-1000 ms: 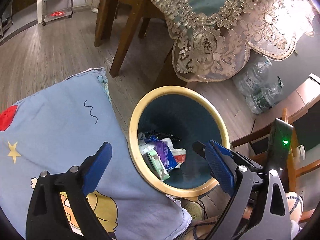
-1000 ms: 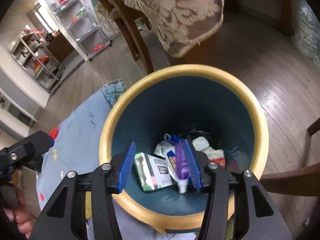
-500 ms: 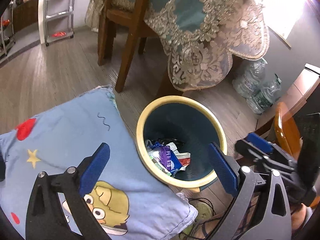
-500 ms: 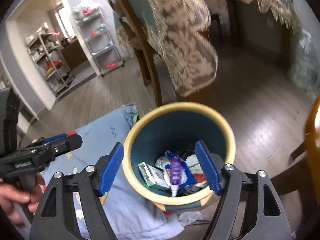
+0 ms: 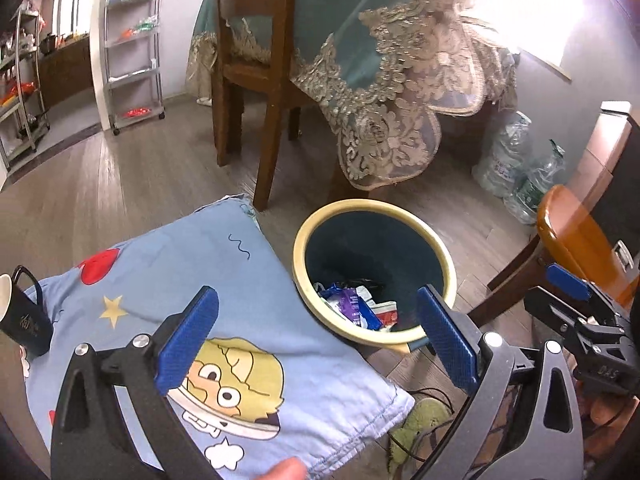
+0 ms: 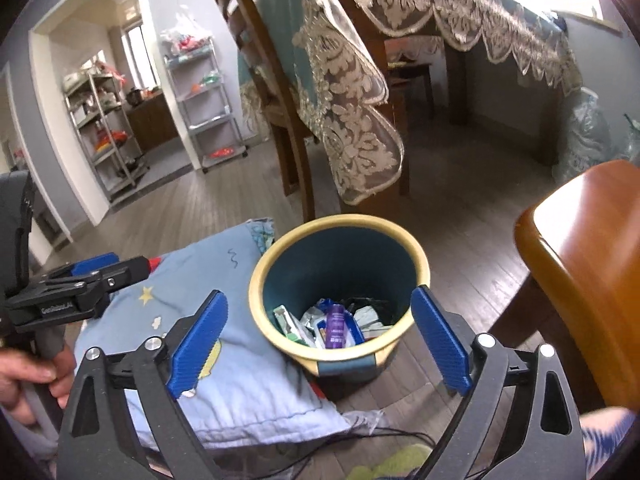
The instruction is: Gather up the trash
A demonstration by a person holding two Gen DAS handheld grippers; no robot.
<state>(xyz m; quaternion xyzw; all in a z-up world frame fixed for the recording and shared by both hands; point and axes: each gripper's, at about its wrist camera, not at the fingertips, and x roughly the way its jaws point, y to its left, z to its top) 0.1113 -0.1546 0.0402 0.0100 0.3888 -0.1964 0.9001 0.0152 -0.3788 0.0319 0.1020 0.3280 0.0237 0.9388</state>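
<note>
Both wrist cameras look steeply down, seemingly from above, sharing the nearby bin [image 5: 374, 276] [image 6: 340, 280].

Your left gripper [image 5: 316, 340] and right gripper [image 6: 318, 344] both stand wide apart, apparently holding nothing.

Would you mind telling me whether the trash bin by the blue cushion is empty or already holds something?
Partly filled. The trash bin stands upright, and wrappers, a small box and a purple tube cover its bottom; its upper walls are bare.
</note>
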